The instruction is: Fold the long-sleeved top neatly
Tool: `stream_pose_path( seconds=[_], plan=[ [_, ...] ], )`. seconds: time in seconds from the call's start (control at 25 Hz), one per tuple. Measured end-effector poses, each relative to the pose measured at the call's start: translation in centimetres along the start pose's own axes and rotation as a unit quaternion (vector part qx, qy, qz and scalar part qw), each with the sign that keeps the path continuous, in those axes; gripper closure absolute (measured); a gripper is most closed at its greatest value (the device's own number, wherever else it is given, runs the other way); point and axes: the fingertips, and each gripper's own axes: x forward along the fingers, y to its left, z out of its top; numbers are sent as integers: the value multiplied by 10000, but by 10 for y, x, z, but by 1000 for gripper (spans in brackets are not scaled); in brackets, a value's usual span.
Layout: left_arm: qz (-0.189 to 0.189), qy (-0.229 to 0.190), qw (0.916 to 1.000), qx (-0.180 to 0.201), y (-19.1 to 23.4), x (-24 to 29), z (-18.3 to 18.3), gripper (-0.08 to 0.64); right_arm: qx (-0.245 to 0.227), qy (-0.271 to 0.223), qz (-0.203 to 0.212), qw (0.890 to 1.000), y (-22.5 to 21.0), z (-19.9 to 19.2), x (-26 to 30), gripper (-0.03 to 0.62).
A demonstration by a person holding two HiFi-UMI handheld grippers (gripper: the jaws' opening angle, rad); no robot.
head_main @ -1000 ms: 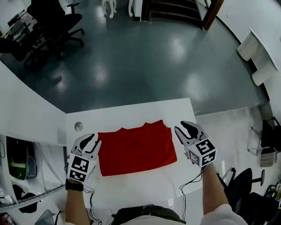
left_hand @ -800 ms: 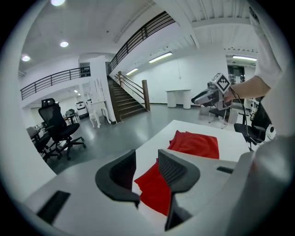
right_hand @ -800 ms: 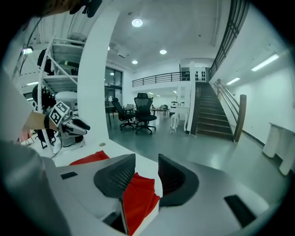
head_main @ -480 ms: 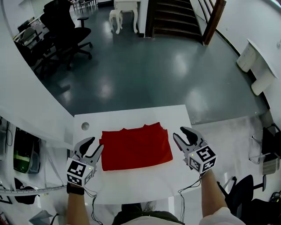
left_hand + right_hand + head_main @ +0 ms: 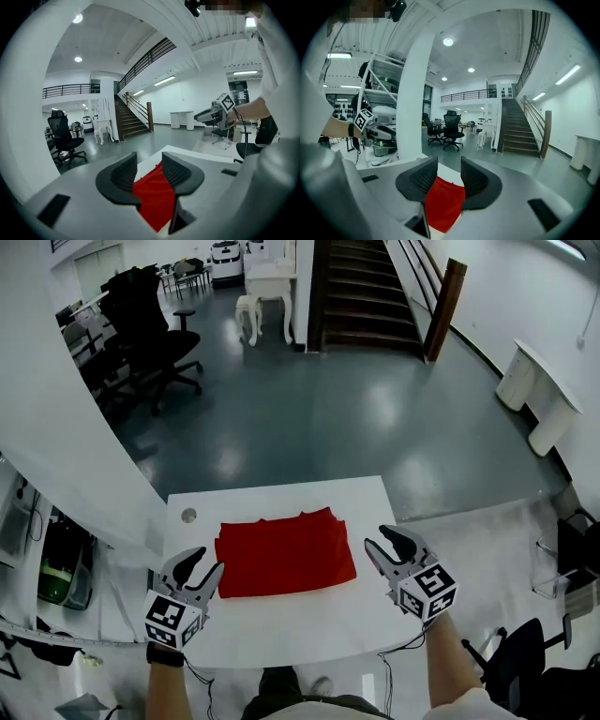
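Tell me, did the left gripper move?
Yes. The left gripper drew back from the red top toward the table edge nearest the person, its fingers just opened, holding nothing.

Top: the red top (image 5: pixel 284 557) lies folded into a flat rectangle on the middle of the table.
Table: the white table (image 5: pixel 281 629) has a small round hole (image 5: pixel 188 516) at 10 o'clock from the top.
Left gripper: the left gripper (image 5: pixel 204 562) is at 8 o'clock from the top, just beside its edge. Its jaws are apart and have just been opening, with nothing between them.
Right gripper: the right gripper (image 5: pixel 380 538) is at 3 o'clock from the top, near its edge. Its jaws are apart and have just been opening, with nothing between them.
Floor: a dark glossy floor (image 5: pixel 309 427) stretches beyond the table at 12 o'clock.
Chairs: black office chairs (image 5: pixel 150 329) stand at 11 o'clock.
Stairs: a dark staircase (image 5: pixel 361 296) rises at 12 o'clock.
Counter: a white curved counter (image 5: pixel 539 395) stands at 2 o'clock.
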Motion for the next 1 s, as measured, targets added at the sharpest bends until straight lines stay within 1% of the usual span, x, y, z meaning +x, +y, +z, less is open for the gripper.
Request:
stream_pose_path(
  seconds=[0.28,0.48,0.56,0.76,0.8,0.84,0.88,1.0],
  plan=[
    [10,-176,9998,65,-26,-33,16,388,-106,-184,18,9998,20,15,-34,430],
    [1,-274,9995,126,-43,-47,26,390,-110,-337,12,9994,30,22,-53,442],
    [-14,-312,9994,146,-47,-51,29,394,-114,-400,14,9991,34,25,-58,460],
    [-66,-461,9988,178,-53,-60,39,465,-150,-531,75,9984,45,36,-66,520],
    [-63,-495,9986,203,-54,-62,42,487,-172,-538,98,9984,47,38,-68,528],
    [-60,-531,9983,229,-56,-63,45,527,-194,-542,116,9983,49,39,-69,539],
    [-66,-561,9981,252,-57,-65,48,542,-210,-545,129,9982,51,40,-70,549],
    [-145,-564,9977,354,-62,-67,51,551,-210,-556,146,9981,55,41,-72,575]
  ],
)
